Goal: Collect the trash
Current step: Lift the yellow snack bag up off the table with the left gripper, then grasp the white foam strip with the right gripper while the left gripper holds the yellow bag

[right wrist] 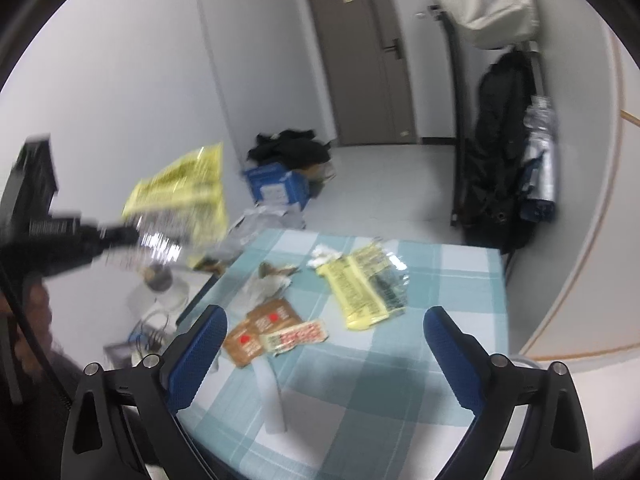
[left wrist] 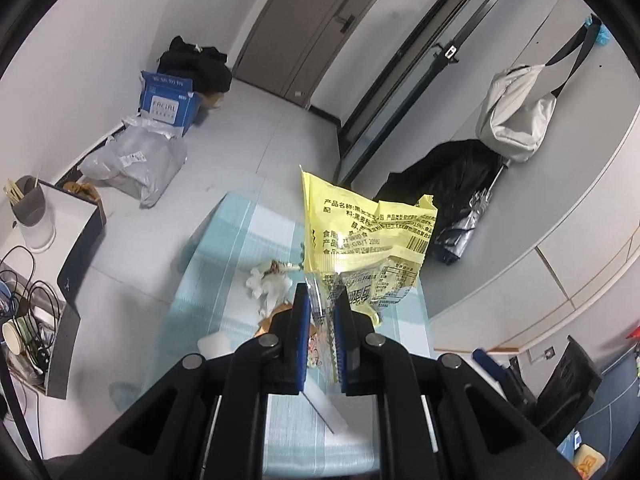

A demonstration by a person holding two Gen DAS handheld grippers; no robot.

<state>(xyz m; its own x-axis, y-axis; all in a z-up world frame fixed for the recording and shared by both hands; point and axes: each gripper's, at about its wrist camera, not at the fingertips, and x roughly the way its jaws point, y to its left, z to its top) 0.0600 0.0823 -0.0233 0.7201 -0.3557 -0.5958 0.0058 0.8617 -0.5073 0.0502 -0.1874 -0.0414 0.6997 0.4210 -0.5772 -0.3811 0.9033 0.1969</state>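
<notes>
Wrapper (left wrist: 362,236): yellow, crinkled, black print and barcode, clear lower edge, pinched in left gripper (left wrist: 323,312) above checked table (right wrist: 400,360). Right gripper (right wrist: 324,344) spread wide, empty.

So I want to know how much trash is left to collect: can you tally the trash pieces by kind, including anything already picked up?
Yellow wrappers: 2, one held in the left gripper at, one on the table at
Brown packets: 2
Red-and-white wrapper: 1
Crumpled tissue clumps: 2
Total: 7
</notes>
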